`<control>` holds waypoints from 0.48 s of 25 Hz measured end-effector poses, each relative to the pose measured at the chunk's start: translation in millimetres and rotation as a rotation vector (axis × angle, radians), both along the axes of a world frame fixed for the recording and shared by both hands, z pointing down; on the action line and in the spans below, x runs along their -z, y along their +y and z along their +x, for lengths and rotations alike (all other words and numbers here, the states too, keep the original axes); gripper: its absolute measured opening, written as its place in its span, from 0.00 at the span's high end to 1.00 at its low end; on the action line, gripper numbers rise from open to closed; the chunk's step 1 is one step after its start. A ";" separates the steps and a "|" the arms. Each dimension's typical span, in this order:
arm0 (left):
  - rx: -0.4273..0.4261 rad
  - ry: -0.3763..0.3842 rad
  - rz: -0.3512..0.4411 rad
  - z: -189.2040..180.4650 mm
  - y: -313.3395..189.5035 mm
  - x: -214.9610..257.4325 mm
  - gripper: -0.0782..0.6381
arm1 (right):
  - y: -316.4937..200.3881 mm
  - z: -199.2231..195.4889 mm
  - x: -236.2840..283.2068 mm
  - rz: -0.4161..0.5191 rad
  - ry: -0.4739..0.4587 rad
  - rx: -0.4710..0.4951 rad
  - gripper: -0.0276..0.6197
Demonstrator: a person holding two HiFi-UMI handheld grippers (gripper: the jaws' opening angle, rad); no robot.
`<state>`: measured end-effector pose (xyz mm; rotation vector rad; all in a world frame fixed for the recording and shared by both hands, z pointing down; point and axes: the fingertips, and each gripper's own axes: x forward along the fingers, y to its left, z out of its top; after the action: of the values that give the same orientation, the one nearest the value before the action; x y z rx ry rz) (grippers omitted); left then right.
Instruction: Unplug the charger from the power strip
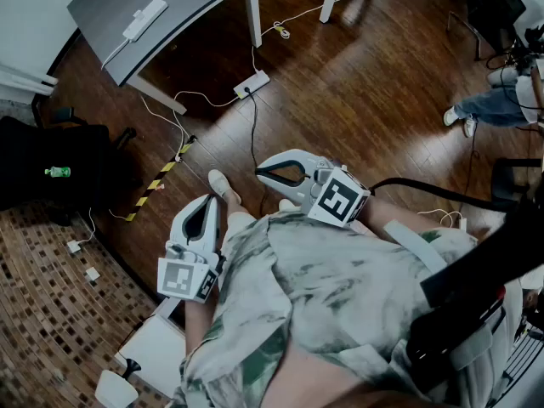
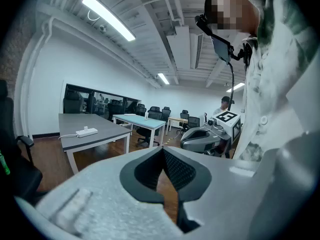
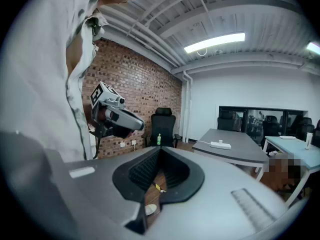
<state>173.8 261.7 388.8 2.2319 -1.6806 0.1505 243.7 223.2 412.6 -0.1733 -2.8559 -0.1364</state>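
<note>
**A:** What fills most of the view?

**B:** A dark wooden floor [image 1: 365, 83]. On it stands a grey bench [image 1: 187, 2] with white legs, well ahead of both sets of fingers and far from them.

**A:** And the two tools?

**B:** Both are drawn in close to the person's body. The left gripper [image 1: 210, 199] points away from the body. Its fingers [image 2: 185, 171] are pressed together at the tips, with nothing between them. The right gripper [image 1: 259, 173] sits just beside it and angles across in front of the left fingertips. Its fingers [image 3: 142, 169] are pressed together too, and they hold nothing.

**A:** Where is the task's thing?

**B:** A white power strip [image 1: 145, 19] lies on the bench top near its edge. From the left fingers it is ahead and off to the left. From the right fingers it is ahead and off to the right. The charger [image 2: 85, 129] is a small white block standing plugged into that strip, well apart from either pair of fingers.

**A:** Anything nearer?

**B:** A second strip [image 1: 252, 83] lies on the floor between the bench and the fingertips, still clear of them. A dark cable [image 1: 253, 130] trails from it towards the fingers.
</note>
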 end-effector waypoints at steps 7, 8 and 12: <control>-0.063 0.004 0.036 -79.9 -60.5 -20.5 0.89 | -51.5 -76.2 -16.6 0.031 0.059 -0.070 0.95; -0.080 0.006 0.043 -91.0 -71.1 -19.8 0.89 | -59.5 -86.2 -18.7 0.037 0.073 -0.081 0.95; -0.138 -0.005 0.073 -148.7 -110.6 -8.4 0.89 | -90.7 -142.0 -20.3 0.030 0.096 -0.125 0.95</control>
<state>25.0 151.1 397.2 2.4036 -1.5572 0.1302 101.7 132.5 433.0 0.0042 -2.7576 -0.1418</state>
